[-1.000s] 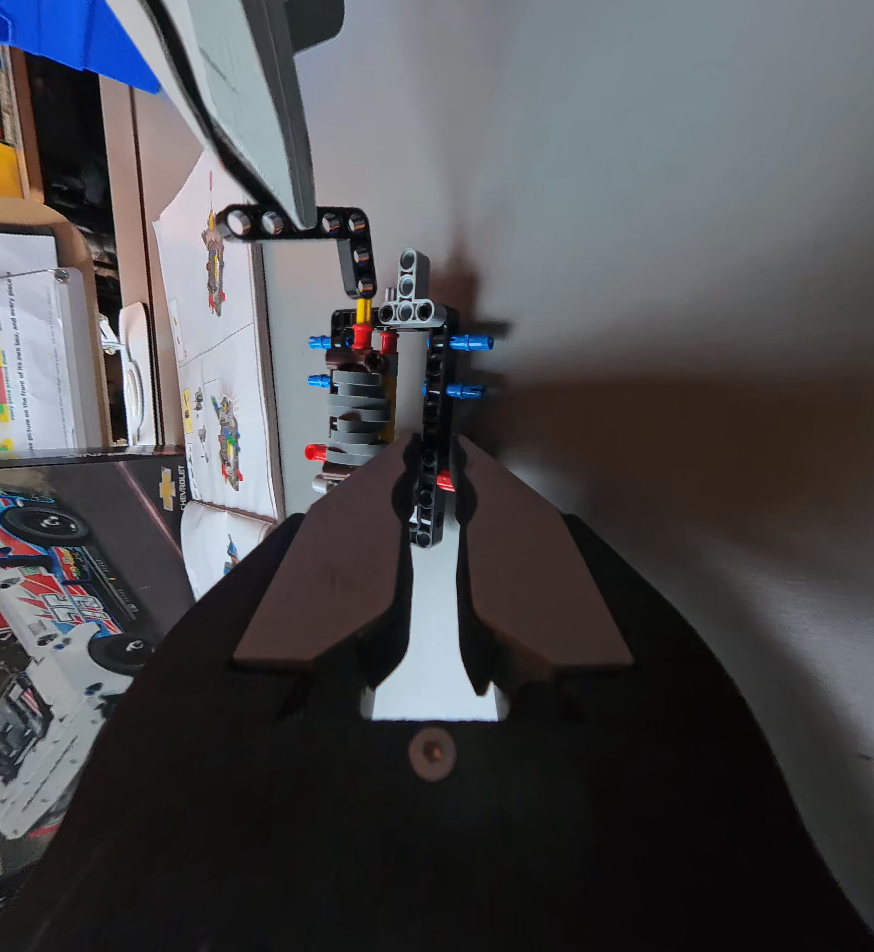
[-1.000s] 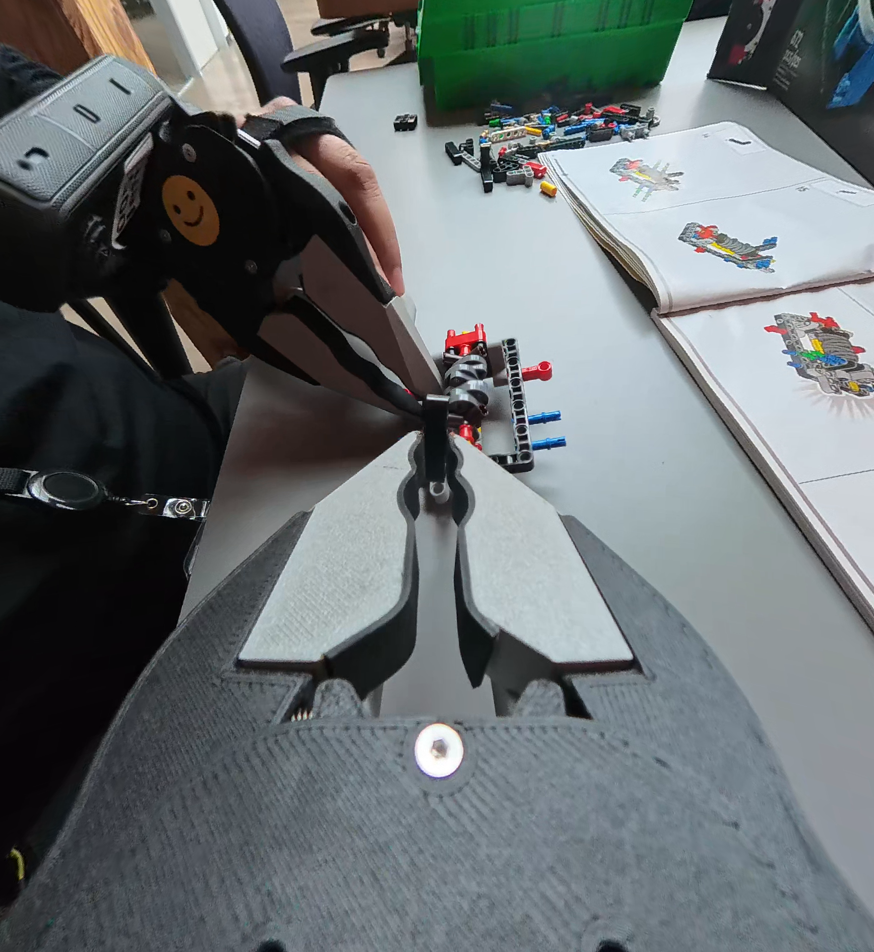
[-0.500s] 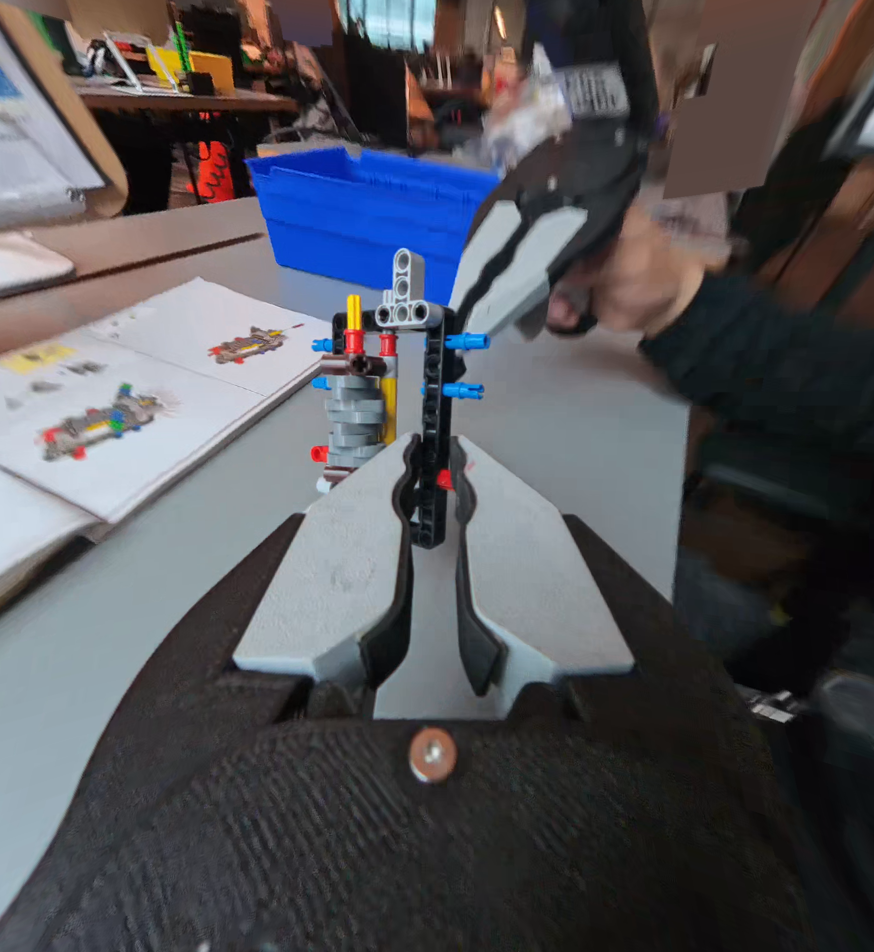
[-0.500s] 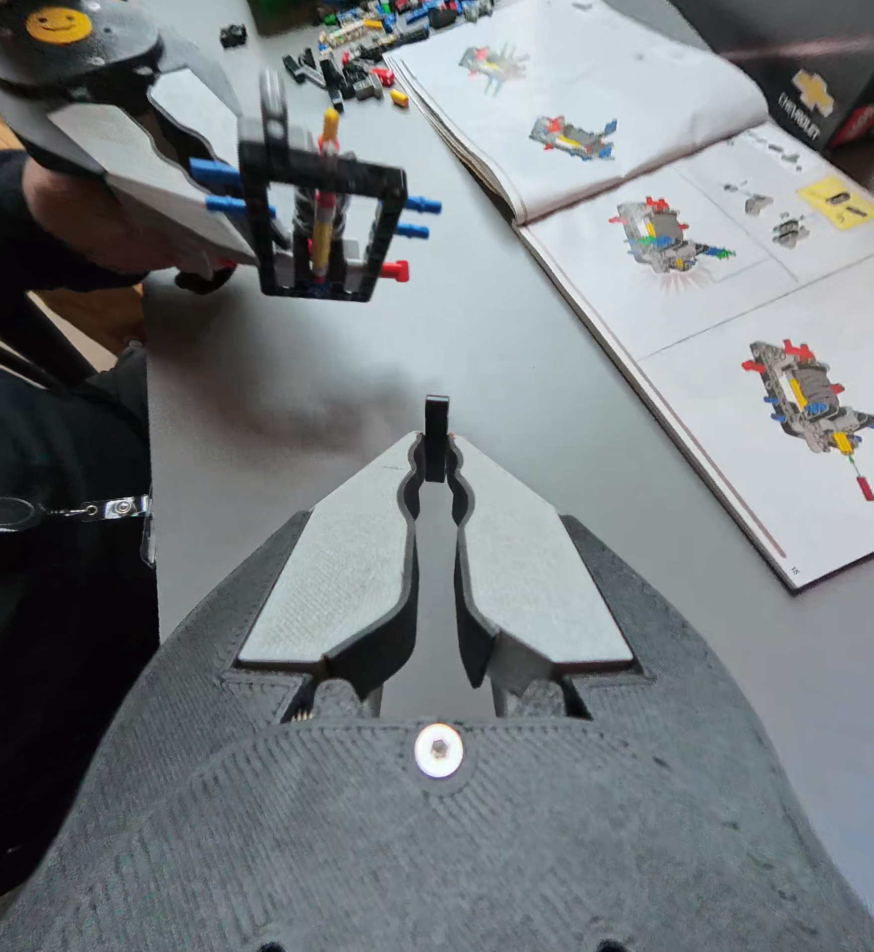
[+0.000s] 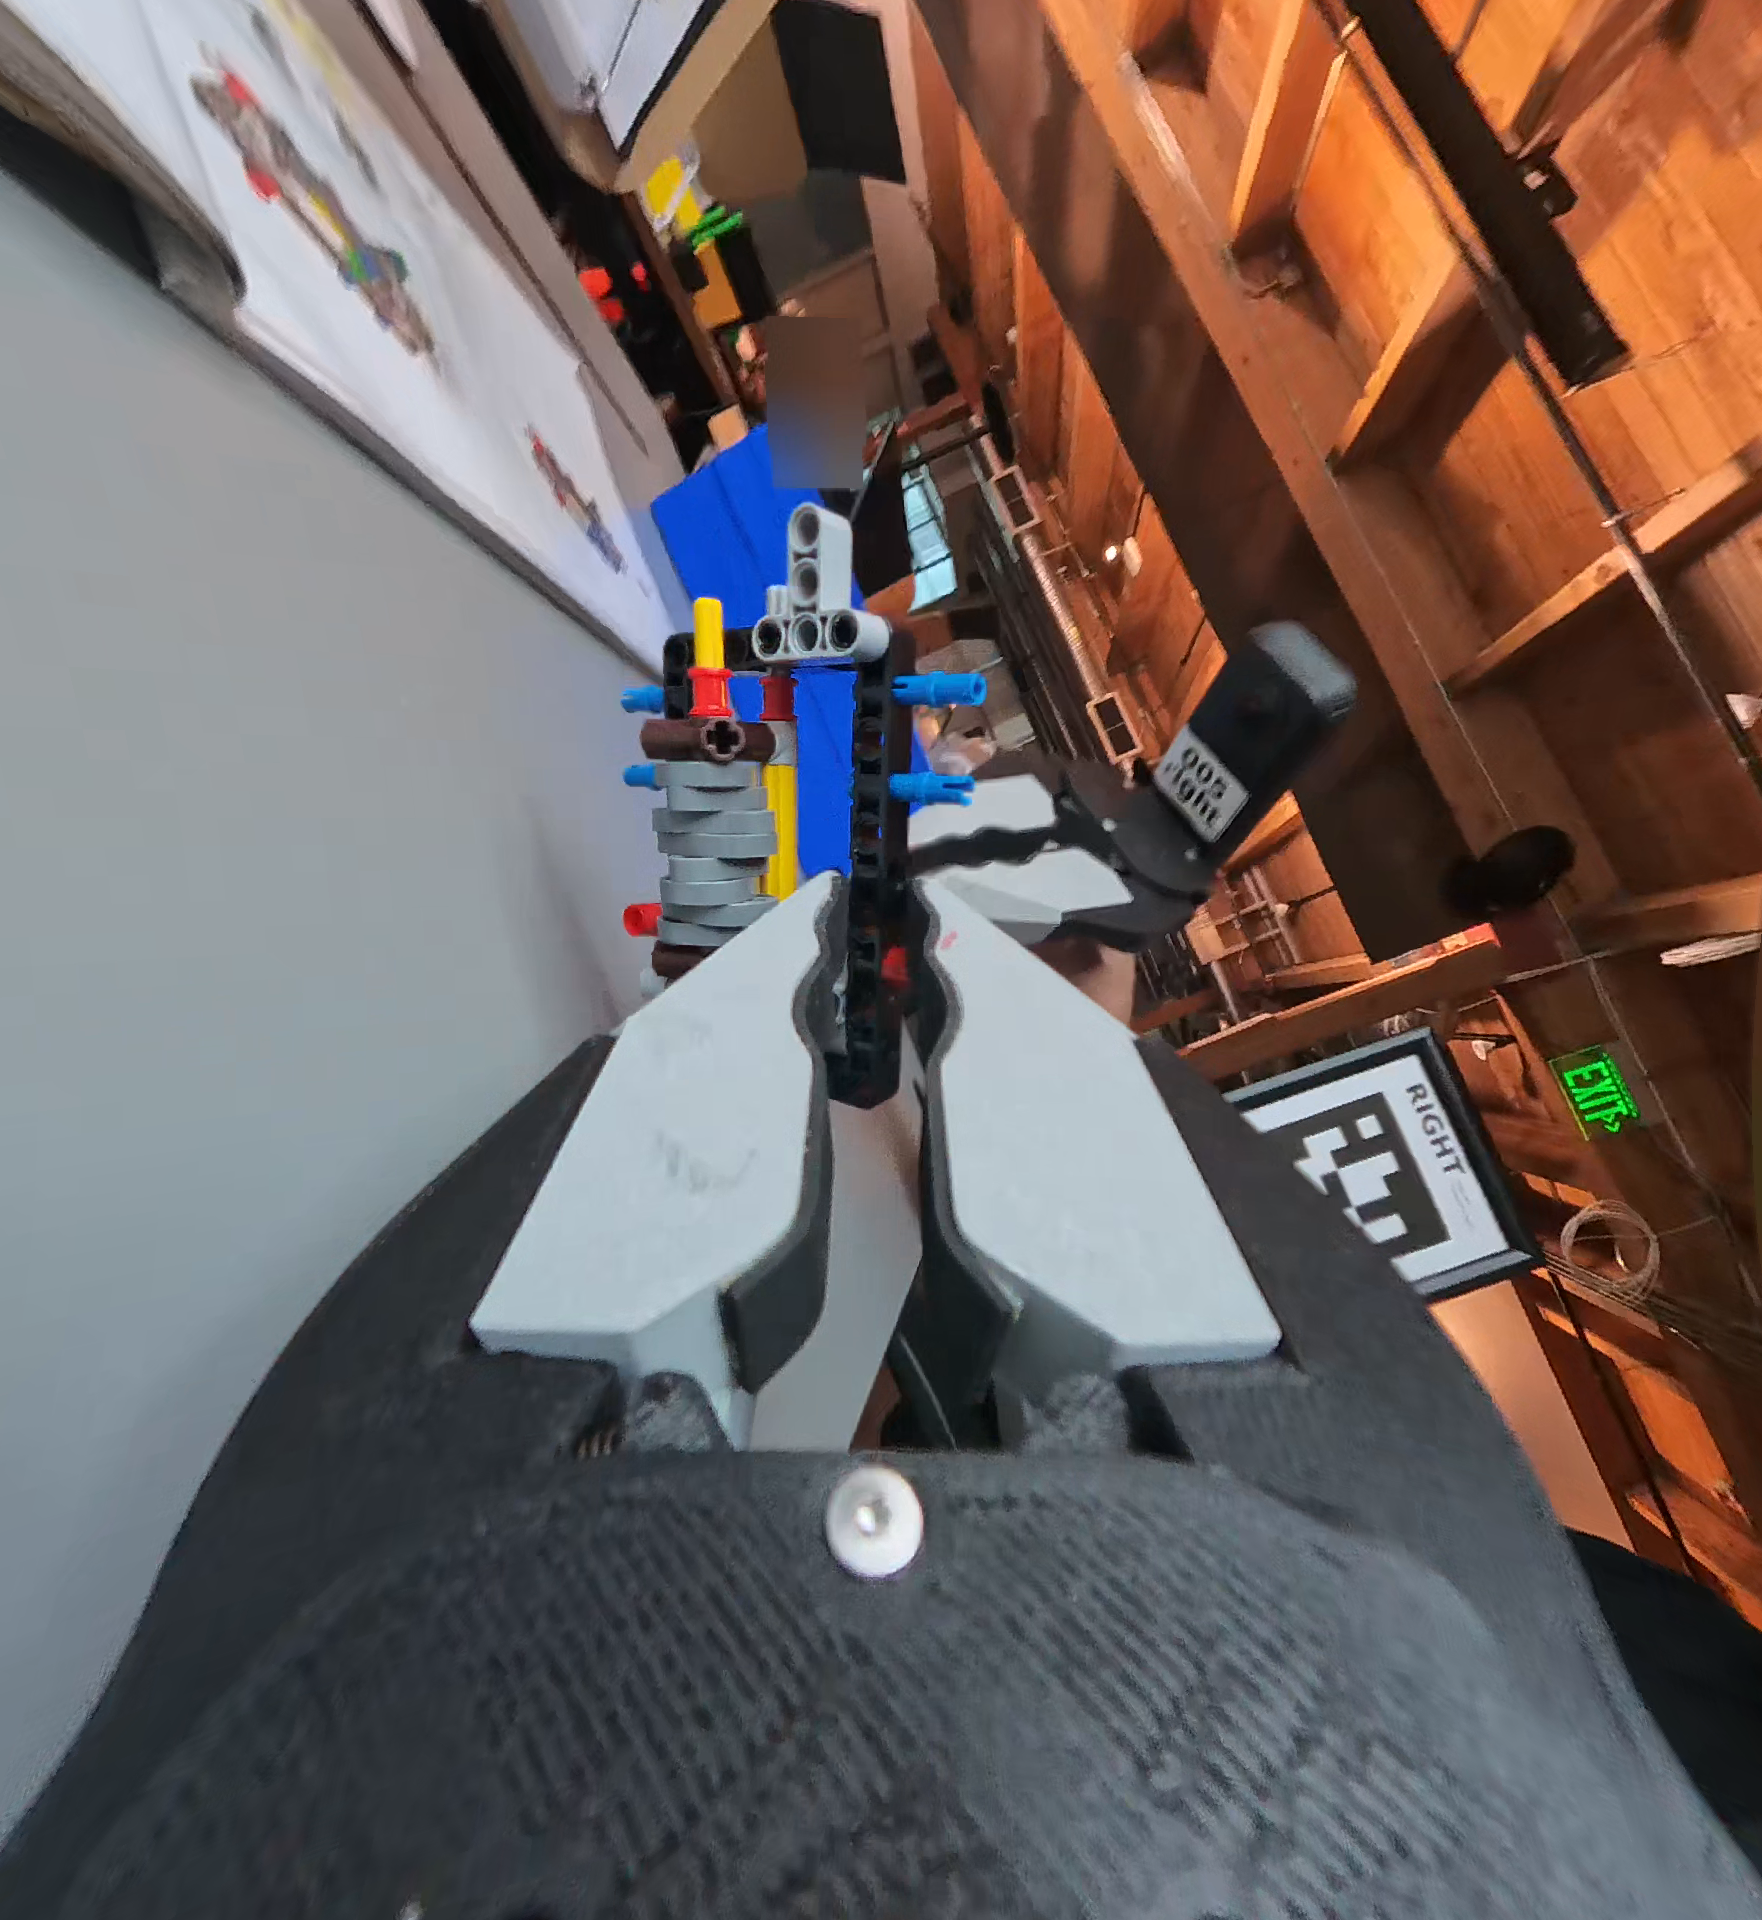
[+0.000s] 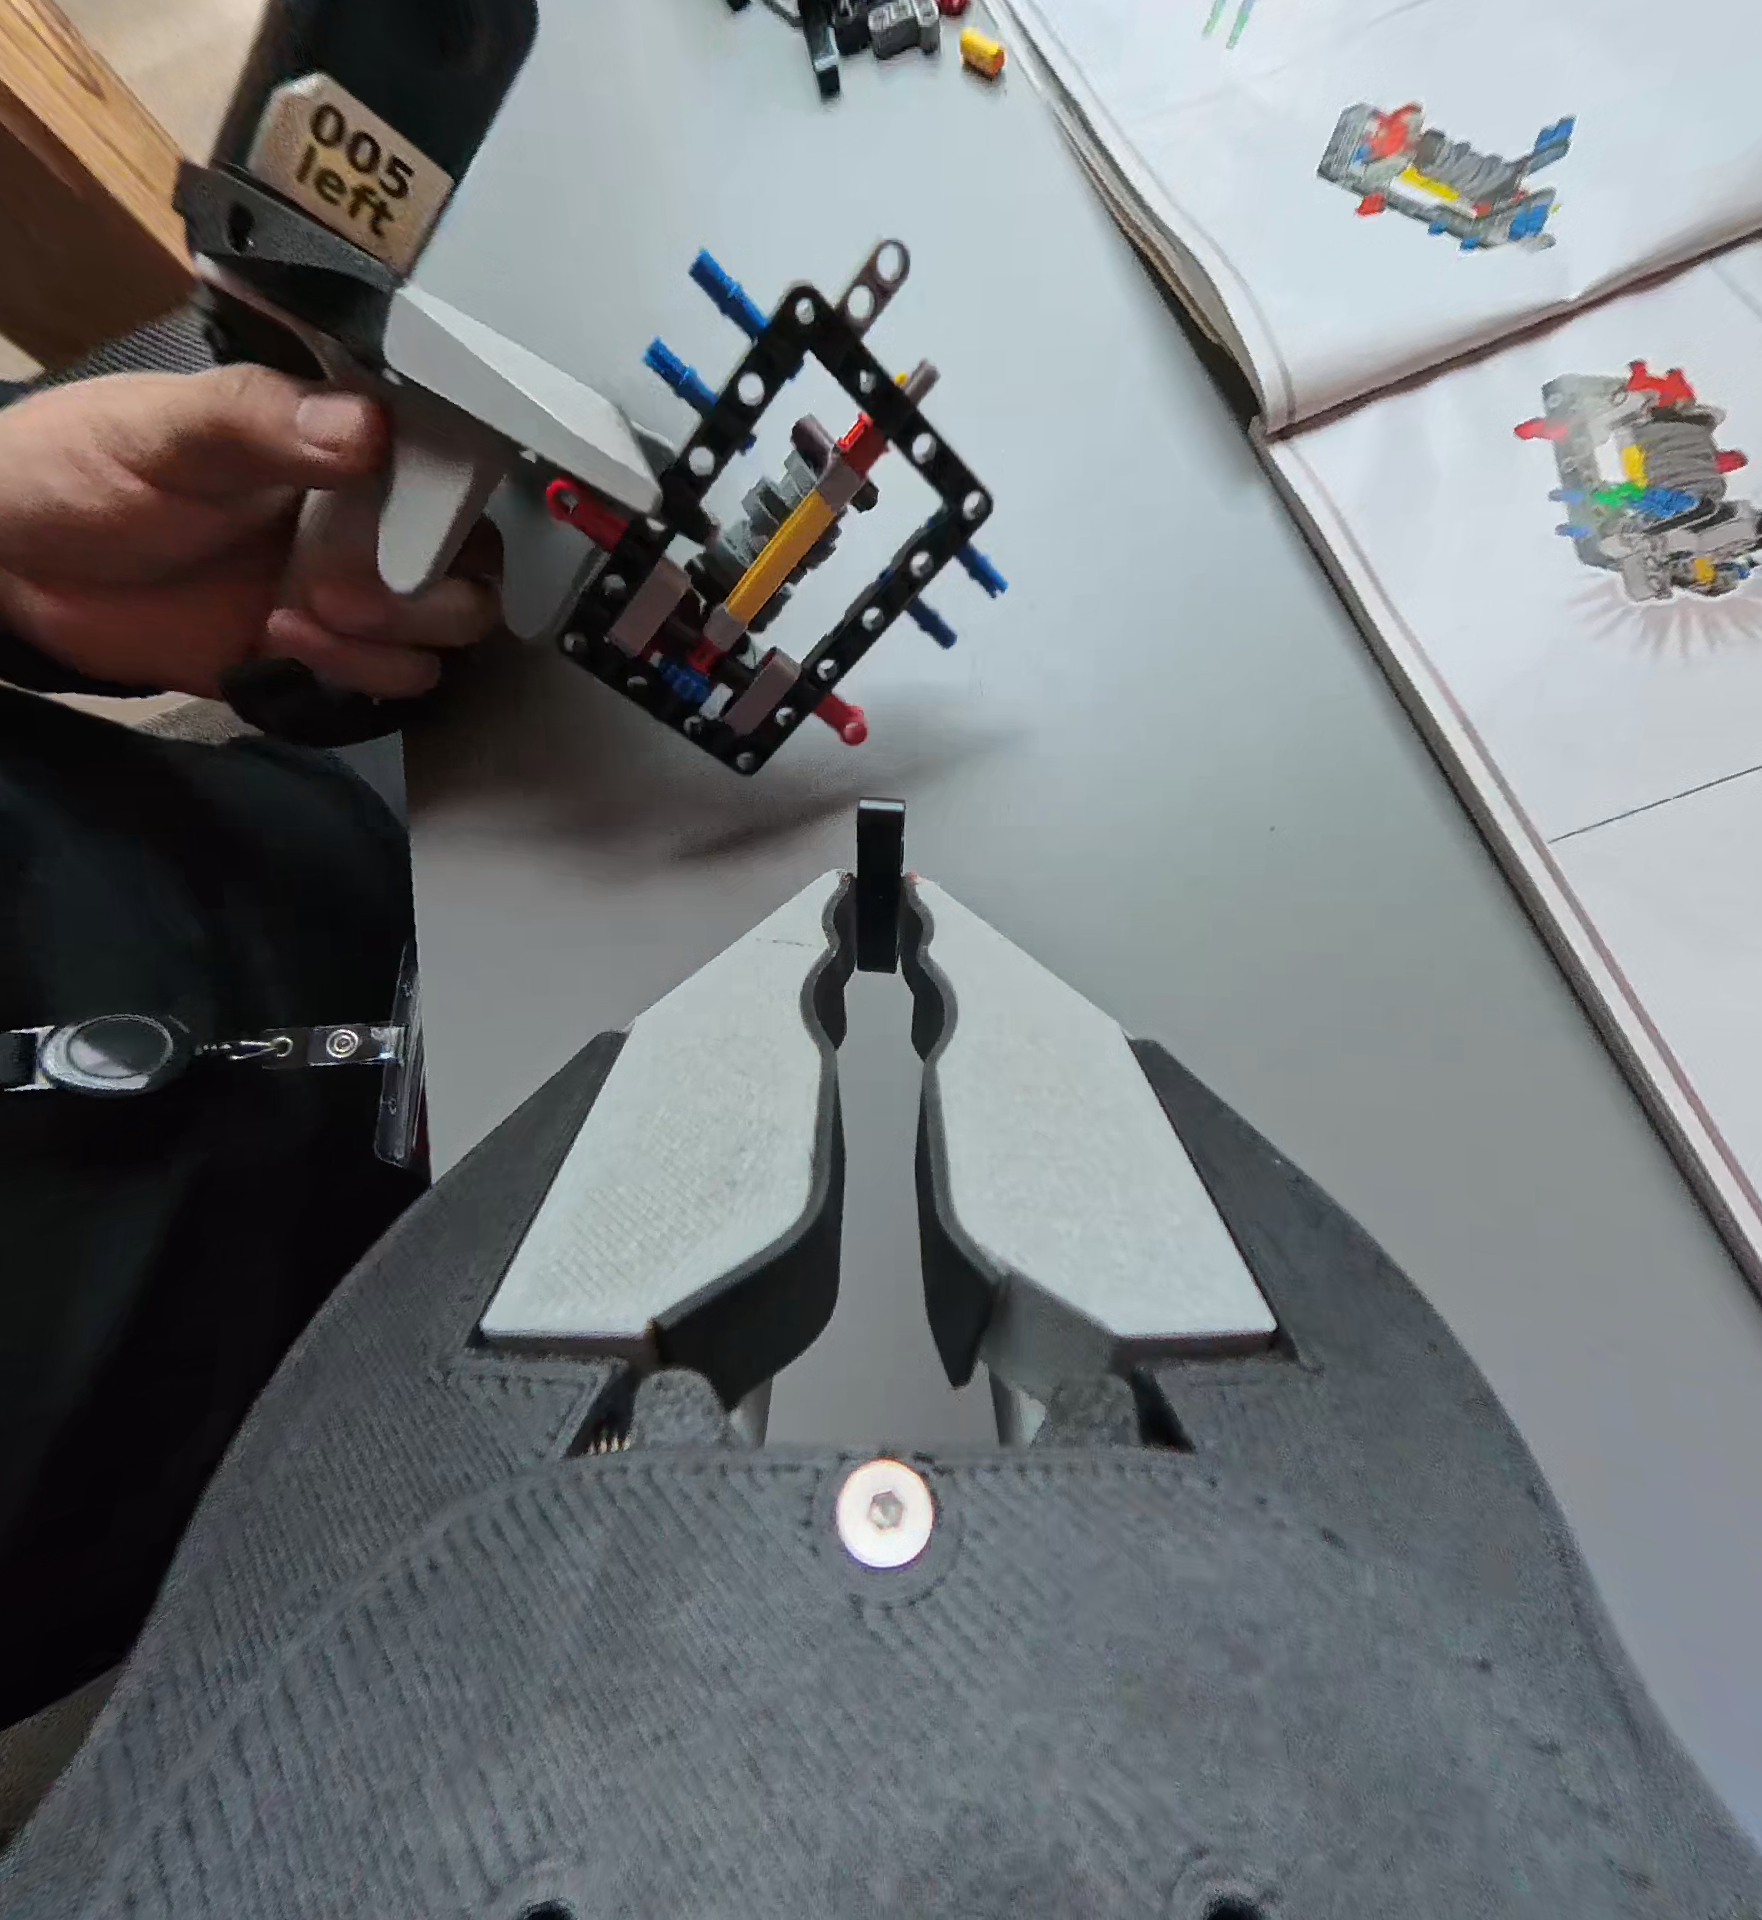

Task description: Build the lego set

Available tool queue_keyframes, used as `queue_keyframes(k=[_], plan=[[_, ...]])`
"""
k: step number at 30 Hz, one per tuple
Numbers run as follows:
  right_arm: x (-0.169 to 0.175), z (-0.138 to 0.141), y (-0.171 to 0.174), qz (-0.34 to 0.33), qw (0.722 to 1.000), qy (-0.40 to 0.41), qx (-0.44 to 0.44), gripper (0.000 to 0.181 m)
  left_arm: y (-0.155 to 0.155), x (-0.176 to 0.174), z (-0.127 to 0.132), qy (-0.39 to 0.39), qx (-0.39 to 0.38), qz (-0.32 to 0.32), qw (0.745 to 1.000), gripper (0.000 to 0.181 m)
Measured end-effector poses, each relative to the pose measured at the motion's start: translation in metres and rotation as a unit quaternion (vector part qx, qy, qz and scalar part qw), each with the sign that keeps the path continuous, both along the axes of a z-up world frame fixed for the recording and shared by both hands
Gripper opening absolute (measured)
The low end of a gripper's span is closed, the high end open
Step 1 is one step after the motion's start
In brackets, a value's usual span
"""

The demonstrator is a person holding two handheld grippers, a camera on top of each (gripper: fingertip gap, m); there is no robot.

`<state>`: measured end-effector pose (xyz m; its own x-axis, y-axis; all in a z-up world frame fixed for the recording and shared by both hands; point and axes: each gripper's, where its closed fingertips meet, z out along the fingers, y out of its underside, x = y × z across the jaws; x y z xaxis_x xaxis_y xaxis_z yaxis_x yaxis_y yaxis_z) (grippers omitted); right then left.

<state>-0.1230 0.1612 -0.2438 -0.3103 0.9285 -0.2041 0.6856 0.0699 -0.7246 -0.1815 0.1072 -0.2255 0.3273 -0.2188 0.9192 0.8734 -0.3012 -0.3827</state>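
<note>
Lifted off the grey table [image 6: 1220, 935] since a second ago, your black rectangular beam frame with grey discs, yellow axle and blue pins [image 6: 783, 520] hangs tilted, pinched by your left tool [image 5: 877, 935] along one side beam. Light, rigid plastic; the pins can pop loose, so grip beams. Your right tool [image 6: 878, 894] pinches a small black piece [image 6: 878, 852].

Glossy plastic lego frame [image 6: 783, 520]; matt grey table [image 6: 1168, 831]; paper booklet [image 6: 1479, 312]; wooden beams [image 5: 1479, 312]
</note>
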Motion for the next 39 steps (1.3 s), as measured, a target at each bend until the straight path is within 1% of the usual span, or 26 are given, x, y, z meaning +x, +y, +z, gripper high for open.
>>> queue_keyframes(k=[2,5,8,10,11,12,13,14,15,17,18,19,20,22,23,24,25,26,28,30,33,36,39], plan=[[-0.002,-0.007,-0.001,0.003,1.000,-0.025,0.006,0.005,-0.001,0.006,-0.014,-0.001,-0.042,-0.009,0.999,0.008],[-0.004,-0.010,-0.008,0.017,0.999,-0.037,-0.001,0.004,-0.004,0.009,-0.018,-0.014,-0.061,-0.019,0.998,0.009],[-0.006,-0.008,-0.013,0.026,0.999,-0.030,-0.001,0.004,-0.004,0.011,-0.016,0.019,-0.053,-0.032,0.998,0.009],[-0.005,-0.008,-0.012,0.024,0.999,-0.026,0.003,0.005,-0.003,0.014,-0.007,0.050,-0.034,-0.046,0.997,0.009],[-0.003,-0.006,-0.010,0.022,0.999,-0.023,0.004,0.005,-0.002,0.018,-0.001,0.084,-0.027,-0.066,0.994,0.008],[0.000,-0.002,-0.009,0.020,1.000,-0.017,0.005,0.005,-0.001,0.022,0.004,0.144,-0.025,-0.086,0.985,0.009],[0.004,0.003,-0.008,0.021,1.000,-0.012,0.003,0.005,0.000,0.028,0.006,0.228,-0.022,-0.111,0.967,0.008],[0.009,0.009,-0.008,0.025,1.000,-0.006,0.001,0.005,0.000,0.033,0.001,0.324,-0.033,-0.146,0.934,0.008],[0.015,0.017,-0.008,0.030,1.000,0.003,0.001,0.004,0.000,0.033,-0.009,0.424,-0.055,-0.172,0.888,0.008],[0.025,0.034,-0.014,0.052,0.998,0.023,-0.004,0.004,0.003,0.026,-0.019,0.607,-0.063,-0.183,0.770,0.008],[0.029,0.042,-0.022,0.072,0.997,0.034,-0.010,0.004,0.003,0.026,-0.022,0.673,-0.060,-0.189,0.712,0.008],[0.032,0.048,-0.030,0.092,0.995,0.045,-0.014,0.004,0.003,0.027,-0.025,0.718,-0.058,-0.198,0.665,0.008],[0.032,0.050,-0.037,0.108,0.993,0.054,-0.014,0.004,0.003,0.030,-0.029,0.749,-0.051,-0.212,0.626,0.008],[0.025,0.046,-0.045,0.123,0.990,0.069,-0.001,0.004,0.002,0.035,-0.039,0.802,-0.027,-0.236,0.548,0.008],[0.020,0.042,-0.046,0.120,0.990,0.069,0.002,0.004,0.003,0.032,-0.044,0.830,-0.023,-0.233,0.506,0.008],[0.016,0.035,-0.046,0.116,0.992,0.057,-0.001,0.004,0.004,0.030,-0.049,0.852,-0.020,-0.228,0.470,0.008],[0.012,0.028,-0.047,0.115,0.993,0.041,-0.007,0.004,0.004,0.030,-0.053,0.866,-0.014,-0.226,0.447,0.008],[0.008,0.021,-0.049,0.114,0.993,0.032,-0.006,0.004,0.003,0.032,-0.058,0.871,-0.009,-0.229,0.435,0.008],[-0.002,0.009,-0.049,0.110,0.993,0.032,0.024,0.005,0.000,0.037,-0.069,0.872,0.000,-0.238,0.427,0.008],[-0.008,-0.002,-0.051,0.116,0.992,0.022,0.043,0.005,-0.001,0.038,-0.076,0.870,-0.002,-0.239,0.431,0.008],[-0.010,-0.018,-0.053,0.123,0.991,0.001,0.053,0.004,0.000,0.035,-0.075,0.866,-0.005,-0.230,0.444,0.008],[-0.011,-0.014,-0.054,0.121,0.991,0.003,0.059,0.004,0.001,0.034,-0.074,0.862,0.000,-0.223,0.456,0.007],[-0.013,-0.005,-0.046,0.111,0.990,-0.034,0.085,0.004,0.002,0.035,-0.075,0.856,0.002,-0.217,0.469,0.007]])
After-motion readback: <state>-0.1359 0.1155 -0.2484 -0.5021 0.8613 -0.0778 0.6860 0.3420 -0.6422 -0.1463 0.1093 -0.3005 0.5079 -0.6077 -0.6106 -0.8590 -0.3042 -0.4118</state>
